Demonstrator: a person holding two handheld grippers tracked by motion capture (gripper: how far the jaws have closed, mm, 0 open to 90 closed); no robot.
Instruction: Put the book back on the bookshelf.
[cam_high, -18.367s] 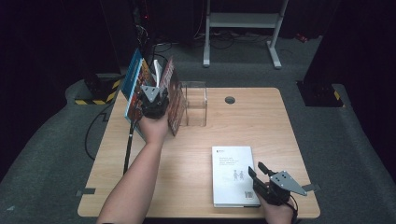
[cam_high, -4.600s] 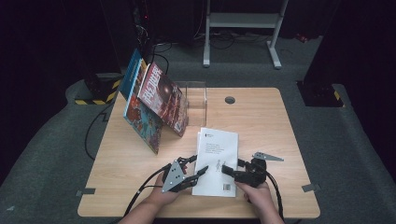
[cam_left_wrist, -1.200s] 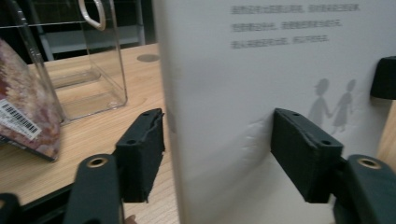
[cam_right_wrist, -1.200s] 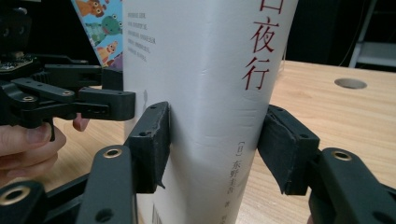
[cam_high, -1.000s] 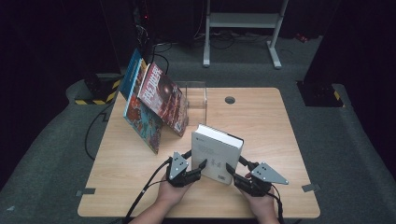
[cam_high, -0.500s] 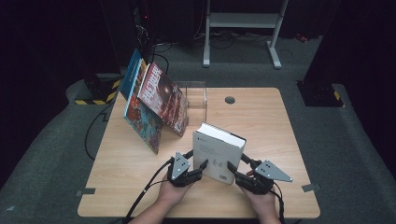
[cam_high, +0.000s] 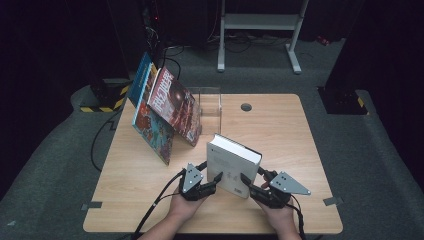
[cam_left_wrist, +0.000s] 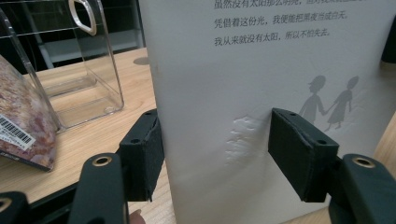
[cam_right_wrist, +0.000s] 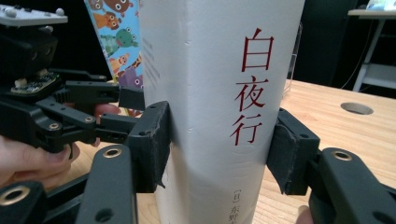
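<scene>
The right gripper (cam_right_wrist: 219, 149) clamps the white book (cam_high: 232, 165) across its spine; the left gripper (cam_left_wrist: 217, 154) straddles the cover edge, contact unclear. Hold the book upright on the table (cam_high: 280, 125), then carry it toward the clear stand (cam_high: 209, 102).

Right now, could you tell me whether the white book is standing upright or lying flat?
Upright: the white book stands on its edge on the table, spine vertical in the right gripper view.
</scene>
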